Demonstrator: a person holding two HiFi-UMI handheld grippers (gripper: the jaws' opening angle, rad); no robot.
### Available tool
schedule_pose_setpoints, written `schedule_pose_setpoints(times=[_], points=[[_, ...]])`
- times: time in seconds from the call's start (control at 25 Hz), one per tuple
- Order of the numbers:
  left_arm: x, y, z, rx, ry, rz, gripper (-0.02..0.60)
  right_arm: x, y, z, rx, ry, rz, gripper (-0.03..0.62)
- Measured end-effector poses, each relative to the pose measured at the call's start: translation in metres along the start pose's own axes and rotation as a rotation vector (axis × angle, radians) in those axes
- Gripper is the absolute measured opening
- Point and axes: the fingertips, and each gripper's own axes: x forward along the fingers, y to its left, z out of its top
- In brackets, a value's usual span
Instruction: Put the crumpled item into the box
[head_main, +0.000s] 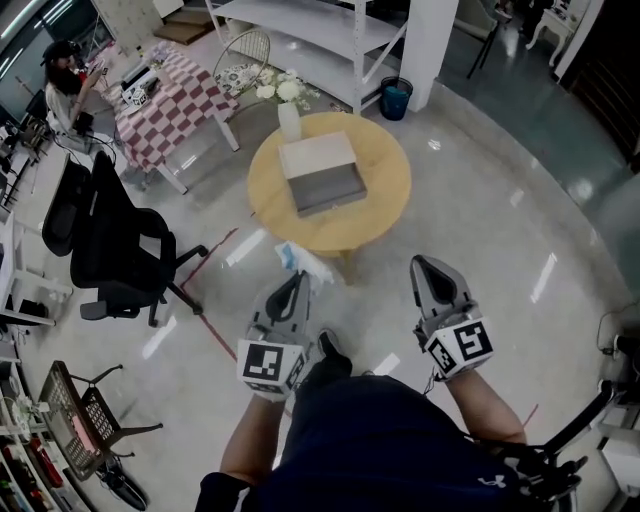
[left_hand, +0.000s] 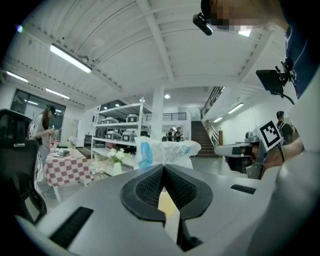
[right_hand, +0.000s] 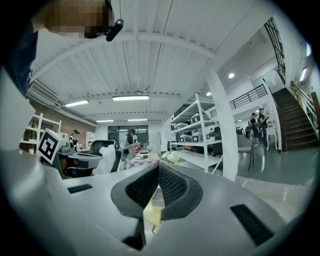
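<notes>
Round table (head_main: 385, 205) ahead carried the box (head_main: 322, 172). Left gripper (head_main: 297, 276) was clamped on the crumpled item (head_main: 308, 263), near the table's edge; right gripper (head_main: 424, 263) was closed, empty. Release was advisable only once the item hung squarely over the box

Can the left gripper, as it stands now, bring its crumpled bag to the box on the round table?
Probably yes. The left gripper holds the crumpled bag near the edge of the table; nothing stands between it and the box, and the vase is behind.
</notes>
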Motion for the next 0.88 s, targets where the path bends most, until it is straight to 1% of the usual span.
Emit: schedule_pose_setpoints(times=[0.2,0.4,0.48,0.64,0.76,0.88], points=[[0.022,0.065,0.023,0.018,-0.067,0.051,0.015,0.052,-0.021,0.023,-0.079,-0.025,-0.032,0.002],[0.038,0.115,0.036,-0.006,-0.117,0.091,0.015,0.094,-0.026,0.042,-0.118,-0.041,-0.051,0.002],[0.043,0.134,0.036,-0.021,-0.124,0.104,0.017,0.109,-0.023,0.048,-0.100,-0.052,-0.061,0.002],[0.058,0.158,0.034,-0.027,-0.118,0.103,0.015,0.132,-0.018,0.050,-0.014,-0.080,-0.084,0.002],[0.065,0.167,0.033,-0.032,-0.109,0.102,0.015,0.144,-0.013,0.048,0.014,-0.087,-0.076,0.002],[0.077,0.162,0.039,-0.038,-0.097,0.101,0.015,0.149,-0.020,0.052,0.020,-0.074,-0.057,0.002]])
